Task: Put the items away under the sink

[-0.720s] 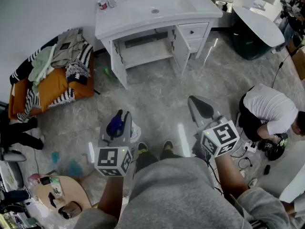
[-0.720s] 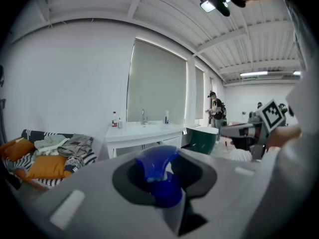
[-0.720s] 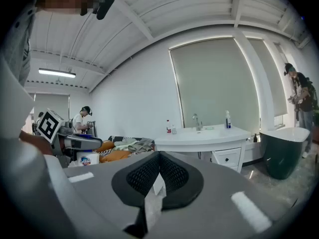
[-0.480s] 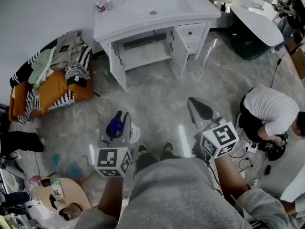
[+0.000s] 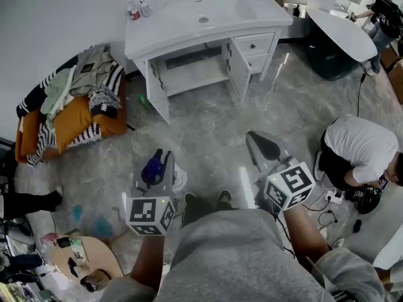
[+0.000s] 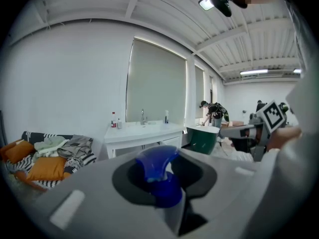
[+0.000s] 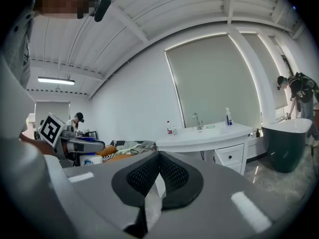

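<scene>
Sink cabinet open; clothes pile beside it.

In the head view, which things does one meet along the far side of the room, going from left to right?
pile of clothes → white sink cabinet → dark green bathtub

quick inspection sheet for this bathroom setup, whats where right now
surface: glossy grey floor; white sink vanity, cabinet doors open
job's things: blue-capped bottle in the left gripper; small bottles on the vanity top
clutter: clothes heap on an orange cushion; round table with oddments
grippers: left gripper shut on the bottle; right gripper shut, empty
cables: leads on the floor beside a crouching person
surroundings: dark tub
</scene>
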